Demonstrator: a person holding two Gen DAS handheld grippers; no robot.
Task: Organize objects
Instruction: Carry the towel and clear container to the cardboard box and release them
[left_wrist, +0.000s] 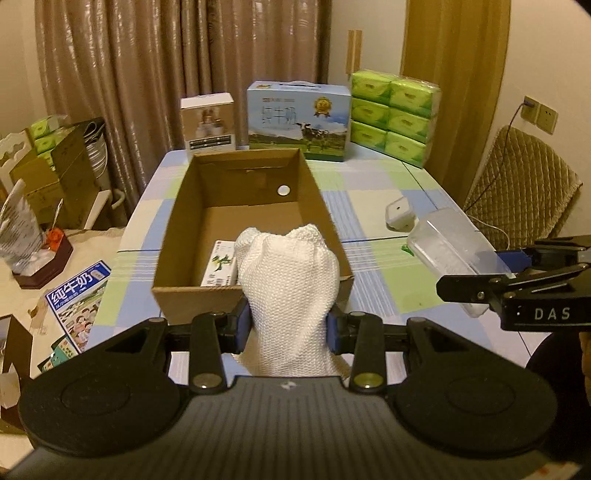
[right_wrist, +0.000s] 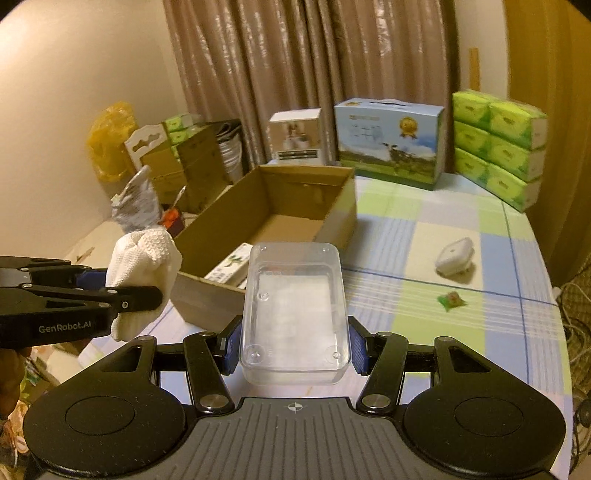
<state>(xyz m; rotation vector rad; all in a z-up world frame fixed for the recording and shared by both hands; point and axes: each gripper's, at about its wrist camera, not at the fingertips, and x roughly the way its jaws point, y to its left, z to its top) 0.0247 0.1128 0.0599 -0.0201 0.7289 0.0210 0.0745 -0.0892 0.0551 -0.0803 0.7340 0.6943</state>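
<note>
while left jaws grip a white cloth (left_wrist: 291, 280), right jaws clamp a clear box (right_wrist: 295, 314); only right view shows a green candy (right_wrist: 451, 300).

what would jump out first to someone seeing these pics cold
Both grippers are loaded: the left gripper clamps a bunched white cloth at the near end of the open cardboard box, and the right gripper holds a clear plastic container. Bright green tissue packs are stacked at the table's far right.
</note>
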